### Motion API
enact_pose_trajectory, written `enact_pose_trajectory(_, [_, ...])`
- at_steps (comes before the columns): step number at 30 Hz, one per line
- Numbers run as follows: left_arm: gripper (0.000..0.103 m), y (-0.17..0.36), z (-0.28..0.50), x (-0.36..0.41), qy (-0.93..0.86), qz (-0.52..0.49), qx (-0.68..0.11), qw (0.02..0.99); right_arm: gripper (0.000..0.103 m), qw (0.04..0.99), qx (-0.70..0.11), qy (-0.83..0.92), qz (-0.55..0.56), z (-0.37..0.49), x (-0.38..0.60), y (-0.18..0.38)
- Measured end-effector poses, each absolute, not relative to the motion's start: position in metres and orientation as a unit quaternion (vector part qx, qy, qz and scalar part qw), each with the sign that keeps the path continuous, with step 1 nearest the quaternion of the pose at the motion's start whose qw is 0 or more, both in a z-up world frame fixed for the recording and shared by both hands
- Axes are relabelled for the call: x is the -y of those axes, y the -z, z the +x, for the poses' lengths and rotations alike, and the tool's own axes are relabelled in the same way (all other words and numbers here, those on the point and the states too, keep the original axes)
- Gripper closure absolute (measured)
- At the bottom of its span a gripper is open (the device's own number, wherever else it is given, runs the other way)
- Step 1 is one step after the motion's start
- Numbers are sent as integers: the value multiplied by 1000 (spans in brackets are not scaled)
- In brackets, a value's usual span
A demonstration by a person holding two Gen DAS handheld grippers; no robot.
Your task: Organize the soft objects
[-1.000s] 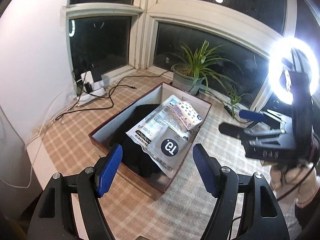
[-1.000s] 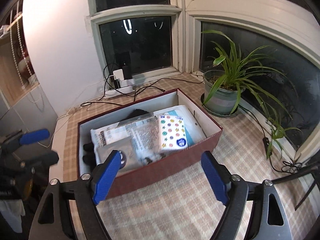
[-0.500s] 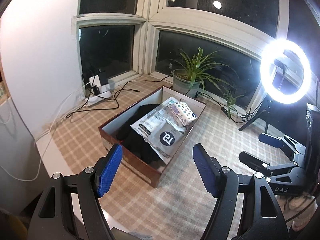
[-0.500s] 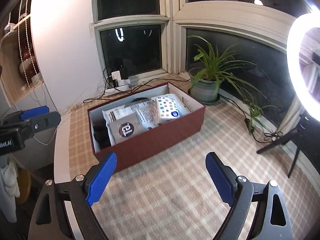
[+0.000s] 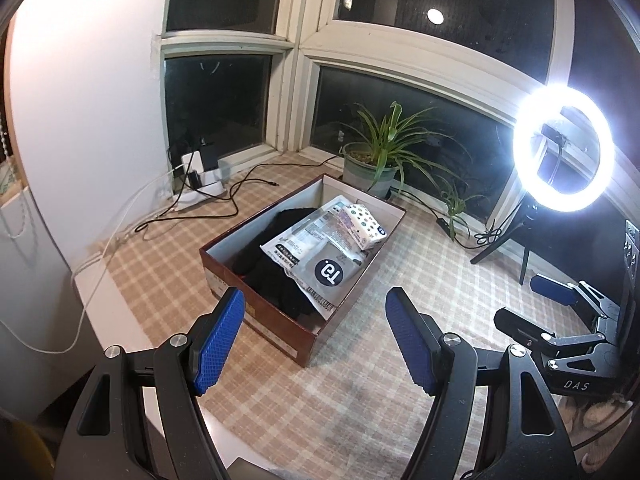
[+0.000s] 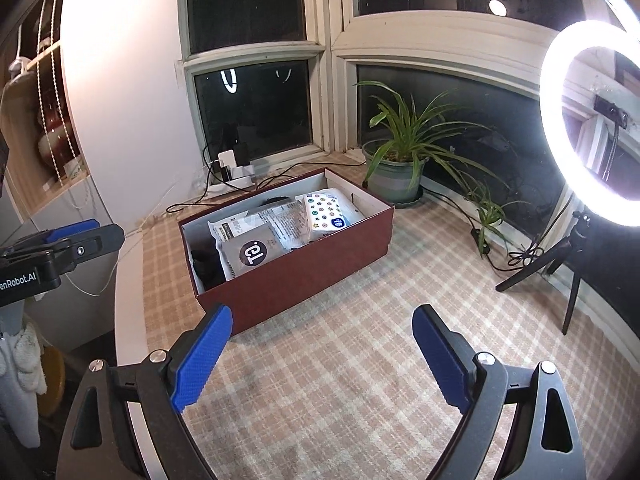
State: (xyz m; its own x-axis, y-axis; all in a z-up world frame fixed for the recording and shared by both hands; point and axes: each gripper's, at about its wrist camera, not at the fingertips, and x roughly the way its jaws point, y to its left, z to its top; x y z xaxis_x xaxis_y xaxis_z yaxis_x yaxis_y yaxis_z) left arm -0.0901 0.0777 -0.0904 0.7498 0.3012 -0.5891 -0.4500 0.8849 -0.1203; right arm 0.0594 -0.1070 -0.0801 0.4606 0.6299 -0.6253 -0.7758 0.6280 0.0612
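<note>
A dark red box point(image 5: 280, 336) point(image 6: 304, 276) stands on the checked tablecloth. Inside lie a black garment point(image 5: 272, 272) point(image 6: 206, 264), grey and clear plastic packets point(image 5: 332, 268) point(image 6: 256, 248) and a dotted tissue pack point(image 5: 362, 226) point(image 6: 322, 212). My left gripper point(image 5: 314, 330) hovers open and empty in front of the box's near corner. My right gripper point(image 6: 320, 348) is open and empty too, held back over the cloth in front of the box's long side. Each gripper shows at the edge of the other's view: the right gripper point(image 5: 556, 312) and the left gripper point(image 6: 68, 236).
A potted plant point(image 5: 374, 160) point(image 6: 400, 172) stands behind the box by the window. A lit ring light point(image 5: 564, 148) point(image 6: 592, 128) on a tripod is at the right. A charger block with cables point(image 5: 200, 184) point(image 6: 234, 170) lies at the back left. The table edge point(image 6: 128, 320) drops off at the left.
Both grippers have drawn back from the box, which now looks smaller and farther. The right gripper's jaws have spread a little wider. The box's contents have not moved.
</note>
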Motion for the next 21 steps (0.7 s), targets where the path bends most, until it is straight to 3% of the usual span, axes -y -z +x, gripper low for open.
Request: enact_pose_trajectory(21, [30, 86, -91, -73, -201, -131, -287, 927, 13, 850, -307, -413, -111, 53, 112, 76])
